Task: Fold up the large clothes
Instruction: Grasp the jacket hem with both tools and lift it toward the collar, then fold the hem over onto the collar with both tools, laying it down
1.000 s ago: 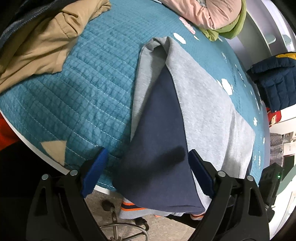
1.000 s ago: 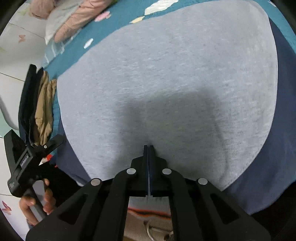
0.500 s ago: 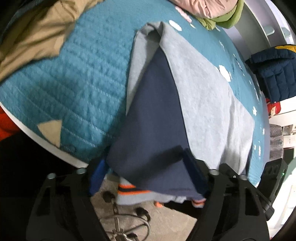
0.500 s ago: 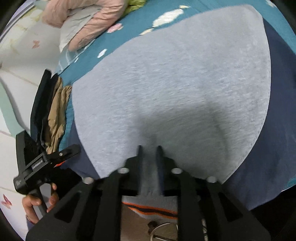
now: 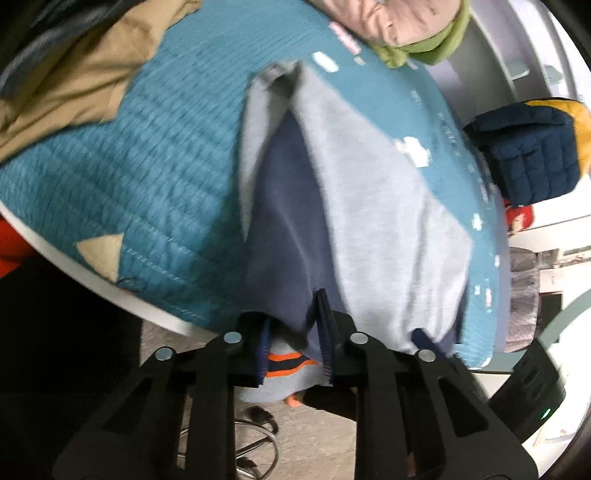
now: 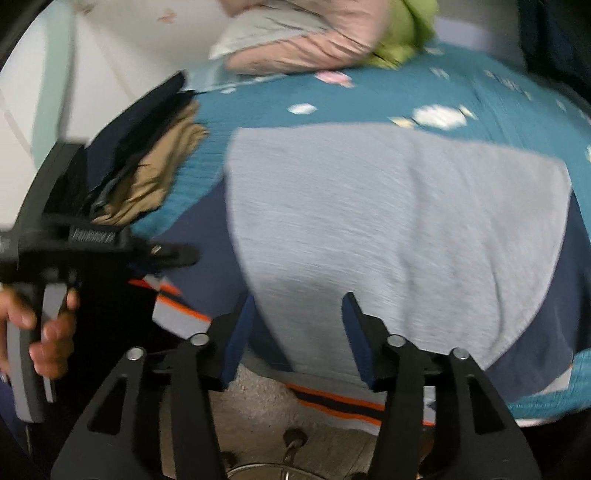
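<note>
A large grey and navy sweatshirt (image 5: pixel 388 206) lies spread on a round surface (image 5: pixel 155 314) covered by a teal quilted mat (image 5: pixel 155 177). Its striped orange hem (image 5: pixel 284 360) hangs over the near edge.

In the left wrist view, the left gripper (image 5: pixel 293 332) has its jaws closing on a bunched fold of the navy sleeve (image 5: pixel 284 236) right at the surface's edge. The cloth fills the narrow gap and both blue pads appear to press it, though motion blur makes the contact hard to confirm. Gripping here probably gives a handle to lift the sleeve and lay it over the grey body.

In the right wrist view, the right gripper (image 6: pixel 299 332) has its jaws opening. The grey front panel sits between and beyond the pads, but neither pad touches it. It seems to be letting go so the other side can work.

Only the right wrist view shows the person's hand (image 6: pixel 48 332) around the left gripper's handle, at the far left. Only the left wrist view shows a navy quilted jacket (image 5: pixel 528 155) on a shelf beyond the surface, and the chair base on the floor below. Both views show a tan garment (image 5: pixel 74 81) at the left side and a pink and green pile (image 6: pixel 332 33) at the far side.
</note>
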Tool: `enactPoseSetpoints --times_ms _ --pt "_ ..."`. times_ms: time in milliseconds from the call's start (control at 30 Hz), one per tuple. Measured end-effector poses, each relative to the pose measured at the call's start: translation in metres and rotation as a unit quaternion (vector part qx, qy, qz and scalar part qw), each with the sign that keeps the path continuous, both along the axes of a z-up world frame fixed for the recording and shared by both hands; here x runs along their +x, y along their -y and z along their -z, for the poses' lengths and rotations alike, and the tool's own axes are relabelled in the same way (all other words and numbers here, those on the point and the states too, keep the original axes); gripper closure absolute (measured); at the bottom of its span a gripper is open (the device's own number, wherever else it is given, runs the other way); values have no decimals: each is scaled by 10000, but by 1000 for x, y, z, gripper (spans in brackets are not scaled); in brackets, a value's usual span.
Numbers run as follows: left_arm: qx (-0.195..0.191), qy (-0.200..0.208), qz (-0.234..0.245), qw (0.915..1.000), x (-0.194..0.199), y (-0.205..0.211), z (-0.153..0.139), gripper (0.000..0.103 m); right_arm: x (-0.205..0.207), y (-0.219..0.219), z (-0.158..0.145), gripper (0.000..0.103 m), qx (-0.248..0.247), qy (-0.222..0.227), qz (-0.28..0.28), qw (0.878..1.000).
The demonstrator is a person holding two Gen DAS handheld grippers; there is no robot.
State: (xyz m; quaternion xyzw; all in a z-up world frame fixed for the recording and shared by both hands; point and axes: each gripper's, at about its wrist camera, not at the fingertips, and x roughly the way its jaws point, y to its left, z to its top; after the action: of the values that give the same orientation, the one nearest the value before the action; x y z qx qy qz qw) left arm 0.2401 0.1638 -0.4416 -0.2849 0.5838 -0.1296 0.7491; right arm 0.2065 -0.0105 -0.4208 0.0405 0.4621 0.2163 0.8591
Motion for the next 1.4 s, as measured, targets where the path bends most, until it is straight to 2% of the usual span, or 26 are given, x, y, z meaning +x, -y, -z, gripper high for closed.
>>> enactPoseSetpoints --times_ms 67,167,300,467,567,667,700,767,800,833,900,933,1000,1067,1133,1200,1267,1400 --pt "-201 59 7 9998 3 2 -10 83 -5 -12 -5 47 33 111 -146 9998" --pt "-230 192 114 9995 7 11 -24 83 -11 -27 -9 39 14 292 -332 9990" --pt "-107 212 242 9994 13 24 -31 83 -9 -36 -5 38 30 261 -460 9986" --pt "-229 166 227 9993 17 29 -32 83 -5 -52 2 36 -3 284 -626 9976" --pt "-267 173 285 9991 18 30 -34 83 -1 -63 7 36 -117 353 -705 9968" --pt "-219 183 346 9990 21 37 -36 83 9 -71 9 37 -321 504 -557 9967" --pt "-185 195 355 9990 22 38 -37 83 13 -70 8 41 -286 536 -469 9971" --pt "-285 170 270 9991 24 36 -39 83 20 -70 7 77 -317 576 -460 9968" --pt "-267 194 276 9991 25 35 -41 83 23 -68 8 85 -386 572 -405 9968" --pt "-204 250 302 9990 25 34 -43 82 25 -63 8 91 -353 542 -355 9973" --pt "-256 413 361 9982 24 35 -53 79 31 -45 5 92 88 360 -206 9991" --pt "-410 534 377 9970 23 36 -61 68 33 -37 2 92 228 334 -102 9991" --pt "-614 806 348 9942 20 38 -76 56 36 -12 -8 92 722 213 219 9969" --pt "-569 1134 276 9915 18 41 -94 45 37 18 -19 92 1164 187 544 9915" --pt "-355 1430 98 9890 16 44 -106 29 32 43 -29 92 1478 195 846 9852" --pt "-174 1561 2 9876 16 49 -110 29 26 76 -39 92 1769 275 1195 9766" --pt "-36 1465 -2 9892 19 59 -105 28 18 111 -47 92 1924 368 1575 9679" --pt "368 1272 382 9905 24 101 -83 28 5 175 -47 92 2089 400 2372 9479"
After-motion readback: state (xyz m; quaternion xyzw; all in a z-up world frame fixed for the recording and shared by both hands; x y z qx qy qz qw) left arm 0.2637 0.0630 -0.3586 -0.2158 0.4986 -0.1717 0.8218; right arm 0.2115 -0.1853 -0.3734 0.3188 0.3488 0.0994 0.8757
